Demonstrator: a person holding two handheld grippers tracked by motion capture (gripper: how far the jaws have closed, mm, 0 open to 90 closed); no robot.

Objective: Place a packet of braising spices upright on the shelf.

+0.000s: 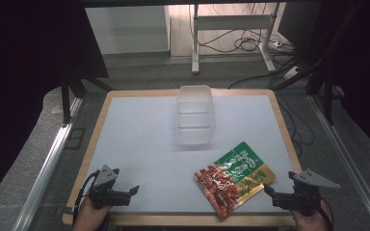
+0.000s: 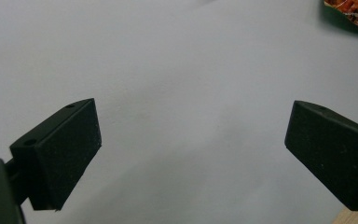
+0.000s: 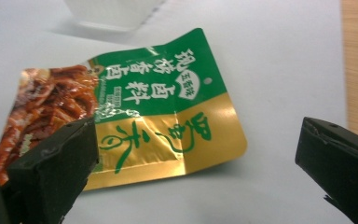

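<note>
A flat snack packet, green and gold with a picture of red food, lies on the white table top at the front right. My right gripper stands open just right of the packet, jaws wide, and the right gripper view has the packet lying ahead of its left jaw. At the front left my left gripper is open with nothing between its jaws over bare table. A corner of the packet peeks in at that view's top right.
A clear plastic box stands at the middle back of the table. The table's wooden edge runs along the front. Metal rails flank the table, and cables lie on the floor behind it.
</note>
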